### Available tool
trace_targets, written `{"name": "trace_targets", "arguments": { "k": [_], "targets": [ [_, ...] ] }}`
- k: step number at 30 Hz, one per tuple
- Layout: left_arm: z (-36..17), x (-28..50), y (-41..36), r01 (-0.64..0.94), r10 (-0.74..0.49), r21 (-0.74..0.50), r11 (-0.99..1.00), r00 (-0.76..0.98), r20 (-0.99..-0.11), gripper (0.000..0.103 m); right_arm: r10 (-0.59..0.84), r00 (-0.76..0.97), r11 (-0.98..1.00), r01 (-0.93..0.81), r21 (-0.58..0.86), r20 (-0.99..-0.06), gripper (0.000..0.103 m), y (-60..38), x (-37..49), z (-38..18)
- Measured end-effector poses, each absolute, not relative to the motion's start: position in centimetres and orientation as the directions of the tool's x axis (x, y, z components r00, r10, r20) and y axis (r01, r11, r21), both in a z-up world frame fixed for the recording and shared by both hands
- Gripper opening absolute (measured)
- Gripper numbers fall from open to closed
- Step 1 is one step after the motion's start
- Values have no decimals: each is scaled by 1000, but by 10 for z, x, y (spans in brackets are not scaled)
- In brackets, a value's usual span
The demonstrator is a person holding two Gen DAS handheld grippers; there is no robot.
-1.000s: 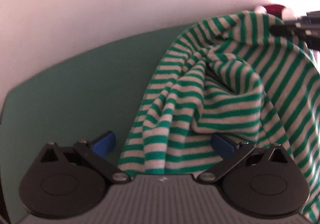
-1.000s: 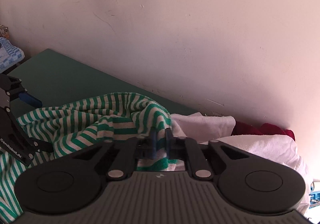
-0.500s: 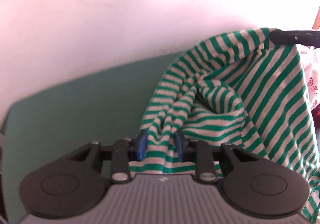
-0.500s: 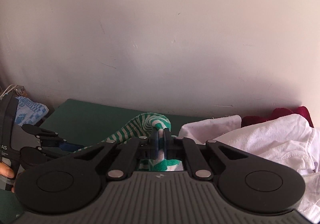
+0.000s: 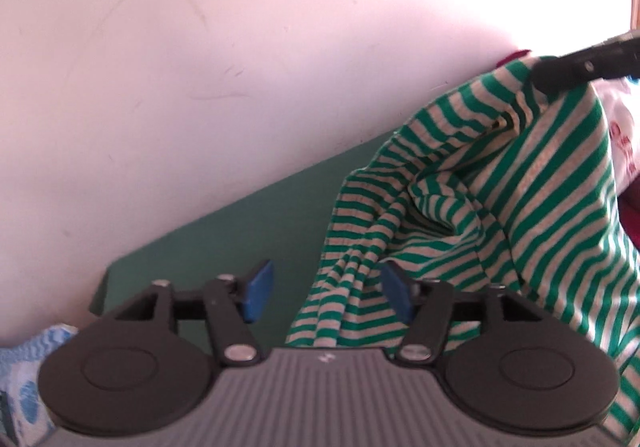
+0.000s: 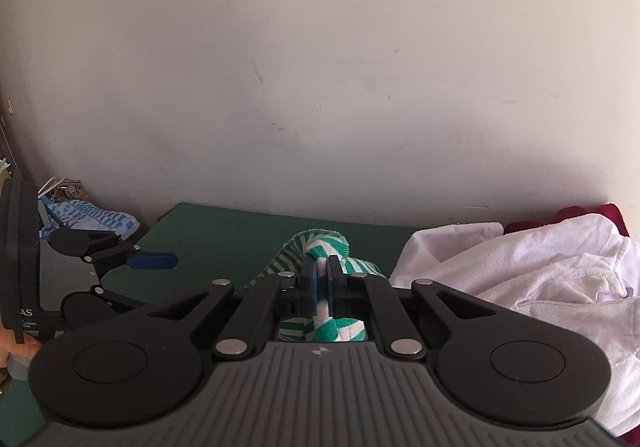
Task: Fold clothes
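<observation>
Two views, each w/ gaps. Left wrist cam: left gripper (image 5: pixel 326 293) has its blue pads (image 5: pixel 258 289) wide apart, gripping nothing; a bunched fold of the striped shirt (image 5: pixel 492 203) hangs between them, close to or touching the right-hand pad, well clear of the other. Shirt rises up-right to a dark bar at top right, the right gripper (image 5: pixel 538 81), seen only as a tip; rest is cut off by the frame edge, so its jaws can't be read from this view. Shirt's lower right part runs out of frame; where its hem ends can't be told. Green mat (image 5: pixel 248 235) shows bare to the left of the shirt, against the wall (image 5: pixel 240 67). Blue-white cloth (image 5: pixel 20 367) at bottom left is blurred & cropped. White fabric w/ red print at far right is mostly hidden behind the shirt. Right wrist cam fills in more: right gripper (image 6: pixel 321 277) has pads pressed together on a bit of shirt (image 6: pixel 320 247), cloth poking up above the tips & also showing below, behind the fingers; most of the shirt is hidden by the gripper body. Same cam shows the left gripper (image 6: pixel 154 261) from the side at left, one blue pad visible, w/ part of a hand (image 6: pixel 12 347) at the frame edge. Only this cam shows the white laundry pile (image 6: pixel 540 279) on the right of the mat (image 6: pixel 224 223), w/ a dark red item (image 6: pixel 568 217) behind it, mostly covered.
</observation>
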State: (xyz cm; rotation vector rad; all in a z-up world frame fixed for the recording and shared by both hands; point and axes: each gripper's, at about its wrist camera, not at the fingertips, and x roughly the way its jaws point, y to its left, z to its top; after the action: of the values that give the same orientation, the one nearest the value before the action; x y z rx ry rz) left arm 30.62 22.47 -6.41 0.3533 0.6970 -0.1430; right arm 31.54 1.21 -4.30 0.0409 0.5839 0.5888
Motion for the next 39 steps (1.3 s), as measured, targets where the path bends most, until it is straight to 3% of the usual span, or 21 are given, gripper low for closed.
{"name": "trace_targets", "arguments": {
  "k": [5, 8, 19, 20, 22, 24, 26, 31, 32, 34, 35, 37, 39],
  "targets": [
    [-64, 298, 214, 239, 13, 311, 920, 774, -633, 85, 573, 657, 812, -538, 227, -490, 5, 13, 298, -39],
    [-63, 292, 212, 222, 34, 326, 919, 778, -627, 96, 617, 635, 781, -565, 266, -465, 5, 10, 286, -32],
    [-68, 269, 211, 237, 7, 299, 924, 772, -635, 101, 777, 449, 603, -732, 316, -440, 5, -5, 227, -9],
    [-70, 266, 210, 251, -17, 280, 927, 771, -637, 98, 784, 437, 593, -738, 322, -441, 5, -7, 223, -10],
    [-75, 262, 208, 296, -75, 235, 926, 752, -655, 75, 783, 429, 589, -743, 317, -450, 5, -8, 217, -13],
    [-82, 259, 206, 335, -115, 205, 920, 729, -675, 36, 779, 429, 593, -741, 316, -457, 5, -10, 217, -19],
    [-87, 253, 206, 361, -147, 174, 916, 708, -690, 28, 776, 432, 599, -733, 322, -460, 5, -12, 215, -22],
    [-92, 234, 205, 386, -150, 205, 900, 714, -684, 27, 790, 428, 590, -726, 353, -439, 5, -23, 203, -19],
    [-92, 234, 202, 386, -140, 224, 895, 719, -680, 28, 793, 425, 587, -727, 357, -437, 5, -24, 201, -19],
    [-93, 235, 198, 386, -120, 266, 883, 735, -668, 41, 793, 425, 586, -728, 356, -436, 5, -25, 198, -20],
    [-94, 235, 195, 386, -110, 286, 877, 742, -661, 55, 793, 426, 587, -728, 355, -436, 5, -25, 196, -21],
    [-95, 236, 190, 384, -92, 327, 863, 757, -647, 69, 792, 427, 588, -727, 354, -437, 5, -25, 193, -22],
    [-96, 237, 185, 382, -74, 367, 848, 772, -632, 91, 791, 428, 589, -727, 353, -437, 5, -26, 190, -22]
  ]
}}
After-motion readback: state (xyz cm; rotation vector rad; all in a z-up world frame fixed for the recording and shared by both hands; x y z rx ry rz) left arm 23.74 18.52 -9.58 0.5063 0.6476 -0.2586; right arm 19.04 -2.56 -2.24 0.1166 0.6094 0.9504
